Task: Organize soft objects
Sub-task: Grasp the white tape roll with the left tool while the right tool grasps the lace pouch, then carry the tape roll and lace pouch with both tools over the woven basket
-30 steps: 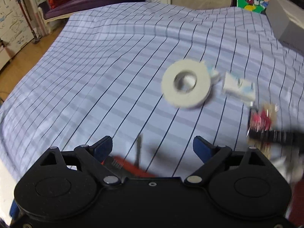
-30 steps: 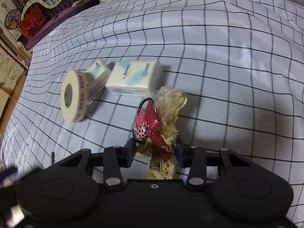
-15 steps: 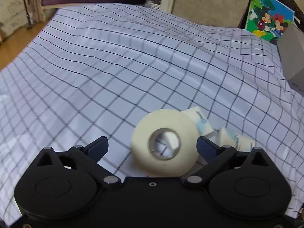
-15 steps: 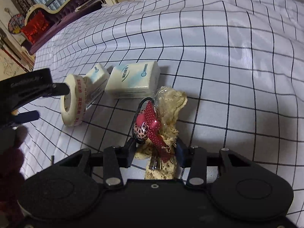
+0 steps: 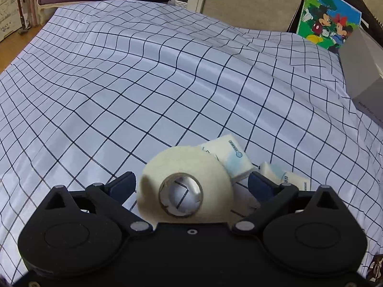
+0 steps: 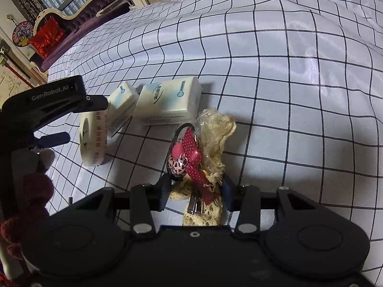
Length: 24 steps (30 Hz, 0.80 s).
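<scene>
At the bottom centre of the left wrist view, the left gripper (image 5: 191,184) is straddling an upright tape roll (image 5: 185,191) on the checked sheet (image 5: 143,83), its jaws having just been opening and now gaping wide, gripping nothing. At lower centre of the right view, the right gripper (image 6: 197,187) is pinching a lace-and-ribbon bundle (image 6: 205,148) lying just below two tissue packs (image 6: 167,100).

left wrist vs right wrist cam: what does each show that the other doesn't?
Left wrist only: the Mickey Mouse picture and the tape roll's hollow core, framed by the open left tool.
Right wrist only: the lace bundle with red ribbon, which the right tool is shut on, and the roll's red lettering.
Both: tape roll, two tissue packs and checked bedsheet.
</scene>
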Motion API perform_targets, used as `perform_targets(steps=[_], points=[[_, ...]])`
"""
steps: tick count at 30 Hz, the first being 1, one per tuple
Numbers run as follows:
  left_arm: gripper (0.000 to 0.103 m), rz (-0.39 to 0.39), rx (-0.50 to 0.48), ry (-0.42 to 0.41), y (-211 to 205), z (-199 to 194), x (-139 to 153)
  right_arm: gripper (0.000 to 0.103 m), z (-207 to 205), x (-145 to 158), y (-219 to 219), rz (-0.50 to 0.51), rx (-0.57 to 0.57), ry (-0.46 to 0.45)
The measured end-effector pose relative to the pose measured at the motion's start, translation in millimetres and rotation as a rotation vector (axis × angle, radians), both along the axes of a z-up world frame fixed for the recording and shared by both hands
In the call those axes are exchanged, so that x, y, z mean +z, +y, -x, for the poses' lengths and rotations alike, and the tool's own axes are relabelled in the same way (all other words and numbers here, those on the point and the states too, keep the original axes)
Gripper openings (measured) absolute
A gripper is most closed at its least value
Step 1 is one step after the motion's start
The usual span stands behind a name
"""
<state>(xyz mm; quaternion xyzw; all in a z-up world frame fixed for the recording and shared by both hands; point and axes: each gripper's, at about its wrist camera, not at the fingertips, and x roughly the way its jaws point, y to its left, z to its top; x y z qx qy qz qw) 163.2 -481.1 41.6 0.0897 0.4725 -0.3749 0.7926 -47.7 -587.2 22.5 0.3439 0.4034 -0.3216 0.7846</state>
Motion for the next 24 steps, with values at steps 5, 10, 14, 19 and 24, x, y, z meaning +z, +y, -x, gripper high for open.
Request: perform_targets(steps=[5, 10, 14, 19, 24], points=[[0.097, -0.043, 0.015, -0.001, -3, -4, -9, 0.043, 1, 0, 0, 0.001, 0.003, 0.000], [0.099, -0.059, 0.024, 0.049, -3, -12, -24, 0.044, 1, 0, 0, 0.000, 0.003, -0.003], [0.090, -0.047, 0.012, 0.137, -4, -16, -36, 0.044, 0, 0, 1, 0.008, 0.005, -0.003], [0.088, -0.082, -0.015, 0.074, -5, -4, -31, 0.043, 1, 0, 1, 0.011, 0.004, -0.011], [0.088, -0.078, -0.017, 0.045, 4, 2, -15, 0.043, 1, 1, 0, 0.017, 0.001, -0.018]])
